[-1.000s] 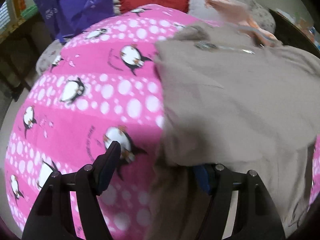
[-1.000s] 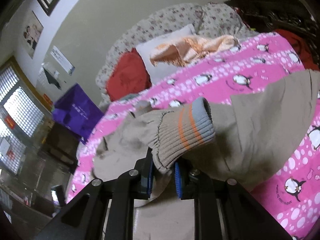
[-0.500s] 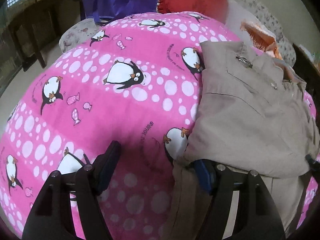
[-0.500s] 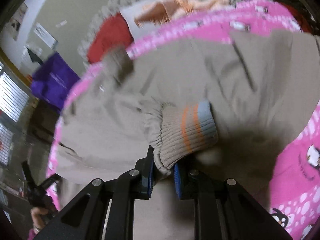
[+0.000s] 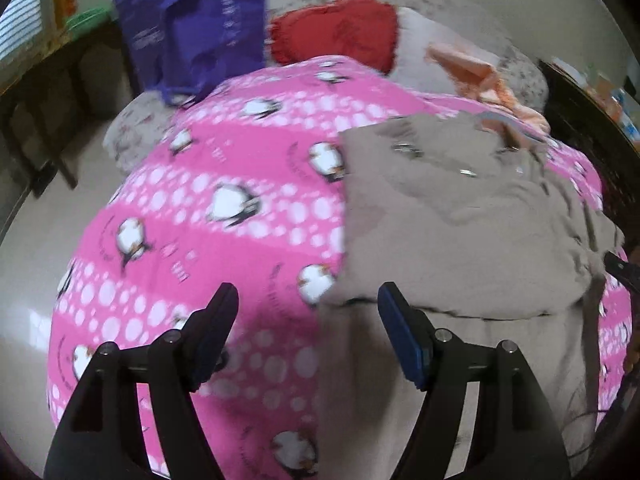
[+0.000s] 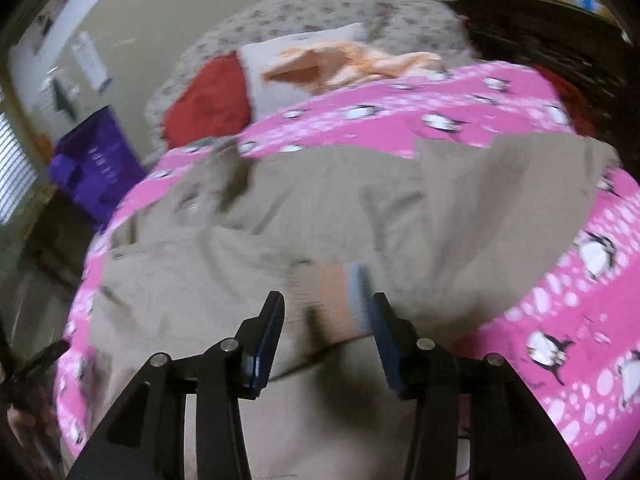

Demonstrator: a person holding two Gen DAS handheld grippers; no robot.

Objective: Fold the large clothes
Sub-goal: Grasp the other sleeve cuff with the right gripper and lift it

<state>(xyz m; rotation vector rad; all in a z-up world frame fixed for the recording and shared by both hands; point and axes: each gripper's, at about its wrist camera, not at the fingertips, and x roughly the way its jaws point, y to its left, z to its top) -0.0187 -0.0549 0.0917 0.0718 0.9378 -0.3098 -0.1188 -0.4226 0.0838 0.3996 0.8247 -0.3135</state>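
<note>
A beige jacket (image 5: 460, 232) lies spread on a pink penguin-print blanket (image 5: 240, 160), its zipper side toward the pillows. My left gripper (image 5: 307, 294) is open, hovering over the jacket's folded left edge with nothing between its fingers. In the right wrist view the jacket (image 6: 400, 208) fills the middle. Its ribbed sleeve cuff (image 6: 340, 292), with orange and grey stripes, rests on the jacket body between the jaws of my right gripper (image 6: 327, 302). Those jaws are opening and the pads stand clear of the cuff.
A purple bag (image 5: 192, 36), a red cushion (image 5: 340, 32), a white pillow and an orange cloth (image 5: 472, 68) sit at the bed's far end. Dark wooden furniture (image 5: 580, 120) lines the right side. Bare floor lies left of the bed.
The right gripper lowered the sleeve onto the jacket body and its jaws parted, letting go of the cuff. The left gripper drew up and back from the jacket's edge.
</note>
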